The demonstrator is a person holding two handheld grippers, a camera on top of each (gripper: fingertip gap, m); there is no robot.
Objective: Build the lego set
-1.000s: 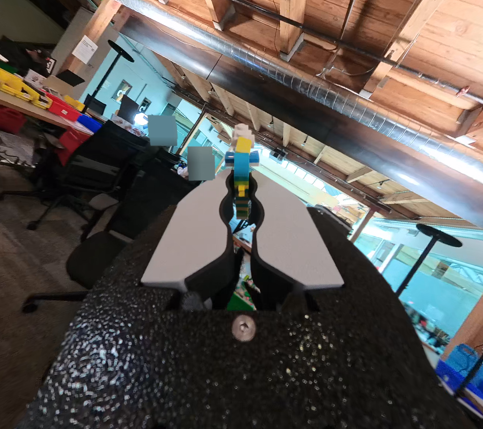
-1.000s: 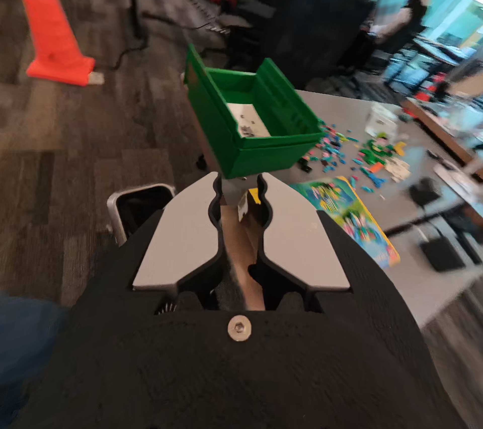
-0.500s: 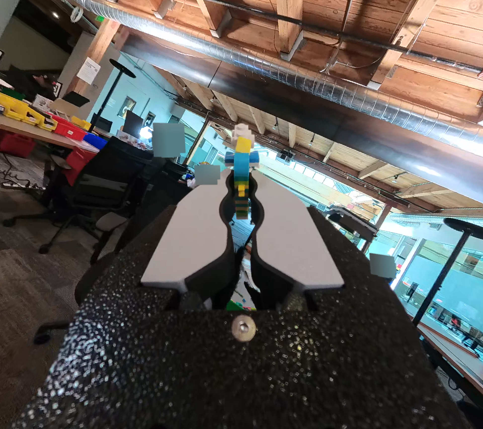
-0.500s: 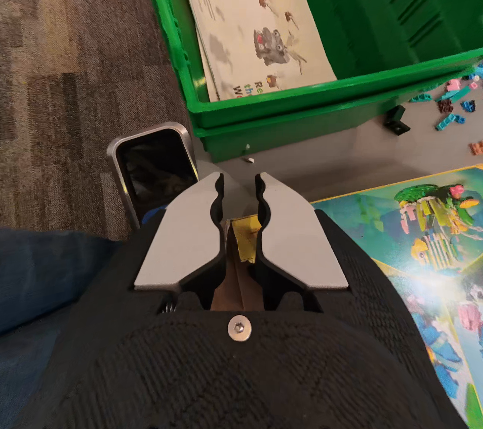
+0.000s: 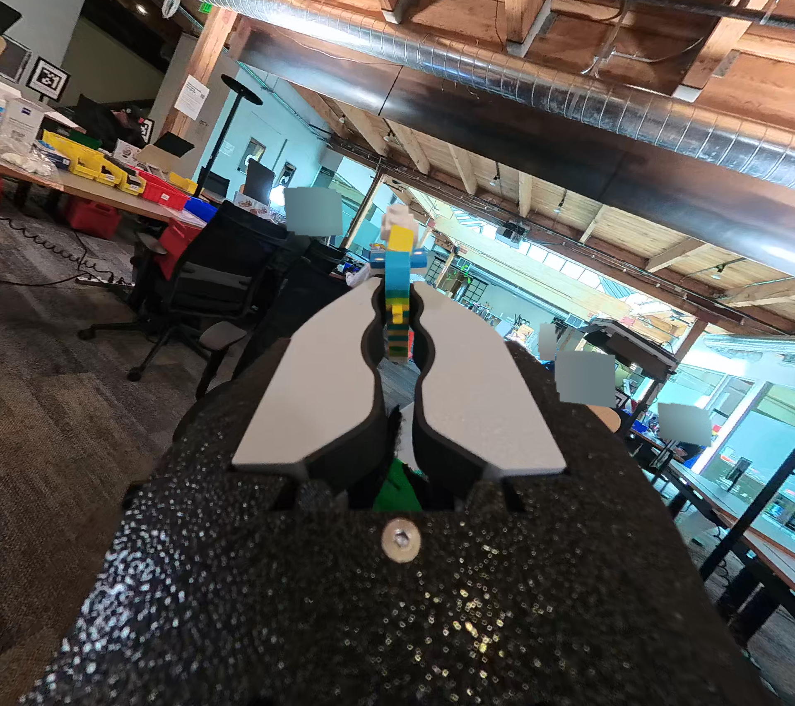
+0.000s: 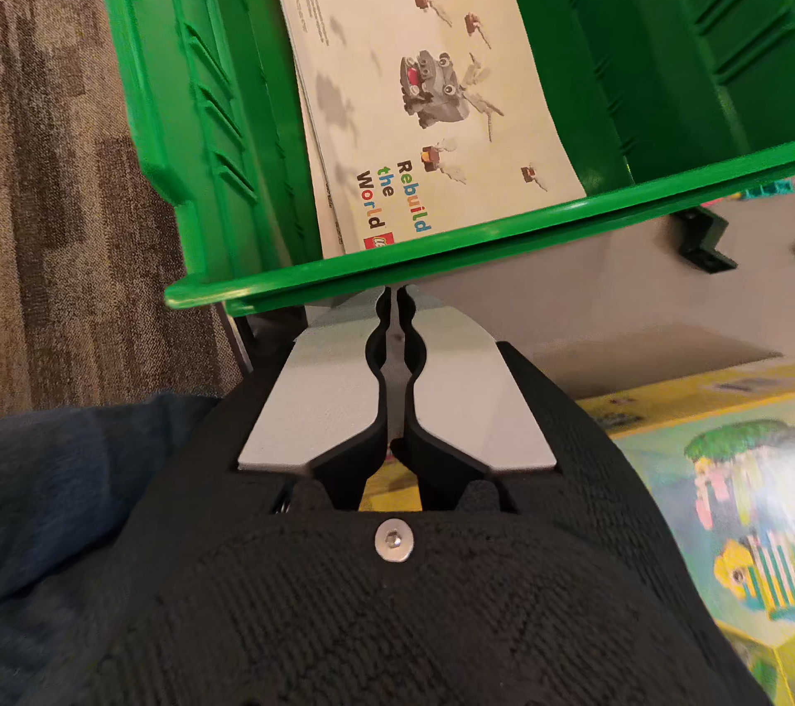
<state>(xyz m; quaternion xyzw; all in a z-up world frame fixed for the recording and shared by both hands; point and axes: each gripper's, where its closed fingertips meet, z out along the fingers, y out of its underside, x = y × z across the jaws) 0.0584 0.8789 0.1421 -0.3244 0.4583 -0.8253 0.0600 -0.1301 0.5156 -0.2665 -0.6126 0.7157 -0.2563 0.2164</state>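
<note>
My left gripper (image 5: pixel 395 290) is shut on a small lego build (image 5: pixel 398 268) of blue, yellow, white and green-striped bricks. It holds the build up in the air, pointing toward the room and ceiling. My right gripper (image 6: pixel 393 292) has its jaws nearly together with nothing seen between them. Its tips sit right at the near rim of a green bin (image 6: pixel 473 238), which partly hides them. A white instruction booklet (image 6: pixel 421 83) lies inside the bin. The lego set's box (image 6: pixel 710 492) lies on the grey table (image 6: pixel 580 298) to the right.
A small black part (image 6: pixel 705 242) lies on the table by the bin. Carpet (image 6: pixel 64 169) is to the left, and a dark blue sleeve or trouser leg (image 6: pixel 64 470) is at lower left. Office chairs (image 5: pixel 215 277) and tables with coloured bins (image 5: pixel 129 178) stand far off. Across from one pair of fingers to the other is roughly 60 centimeters.
My right gripper has moved forward up to the green bin's rim and its jaws have closed. My left gripper has swung slightly, still holding the build up.
</note>
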